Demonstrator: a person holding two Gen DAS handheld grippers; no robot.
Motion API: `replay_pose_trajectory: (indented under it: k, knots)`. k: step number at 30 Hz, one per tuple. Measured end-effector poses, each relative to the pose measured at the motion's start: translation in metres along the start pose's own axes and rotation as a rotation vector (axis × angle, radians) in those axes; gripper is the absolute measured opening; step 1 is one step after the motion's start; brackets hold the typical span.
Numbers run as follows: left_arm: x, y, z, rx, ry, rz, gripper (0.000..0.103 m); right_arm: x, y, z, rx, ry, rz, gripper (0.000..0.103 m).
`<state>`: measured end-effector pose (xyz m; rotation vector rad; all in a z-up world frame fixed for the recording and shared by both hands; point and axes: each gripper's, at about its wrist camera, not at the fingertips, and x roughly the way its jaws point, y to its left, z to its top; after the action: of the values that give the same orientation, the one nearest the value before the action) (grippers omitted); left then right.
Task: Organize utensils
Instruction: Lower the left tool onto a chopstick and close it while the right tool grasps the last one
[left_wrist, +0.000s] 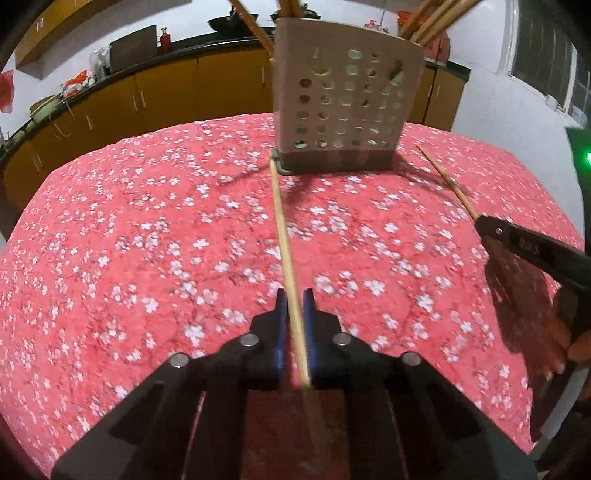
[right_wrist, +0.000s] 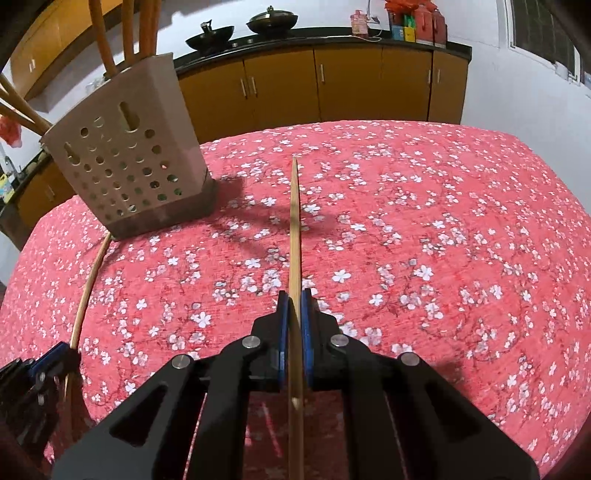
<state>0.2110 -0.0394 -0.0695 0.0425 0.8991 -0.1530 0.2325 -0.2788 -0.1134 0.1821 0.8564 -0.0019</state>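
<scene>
Left wrist view: left hand-held gripper (left_wrist: 294, 295) at lower centre, closed on a chopstick (left_wrist: 282, 229) whose tip reaches the holder (left_wrist: 343, 107) base at upper centre; right hand-held gripper (left_wrist: 484, 225) at the right edge grips its own.
Right wrist view: right hand-held gripper (right_wrist: 294, 297) clamps second chopstick (right_wrist: 294, 221) near its thick end; holder (right_wrist: 125, 158) upper left on the worktop (right_wrist: 443, 221).
Handling: light, stiff, smooth sticks; likely to pivot, so hold near the thick end.
</scene>
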Motion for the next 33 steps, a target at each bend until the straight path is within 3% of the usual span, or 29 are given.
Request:
replay_pose_trajectory:
  k: [6,12,16,33]
  knots:
    - [0.012,0.040,0.021,-0.064,-0.009,0.060,0.008,0.002,0.010,0.002,-0.019,0.001,0.035,0.008]
    - [0.023,0.075,0.035,-0.137,-0.013,0.029,0.010,0.008,0.015,0.005,-0.043,0.003,0.067,0.008]
    - [0.019,0.079,0.031,-0.127,-0.020,0.027,0.021,0.008,0.015,0.003,-0.051,0.006,0.066,0.008]
    - [0.020,0.076,0.030,-0.129,-0.020,0.027,0.022,0.007,0.017,0.001,-0.064,0.009,0.049,0.008]
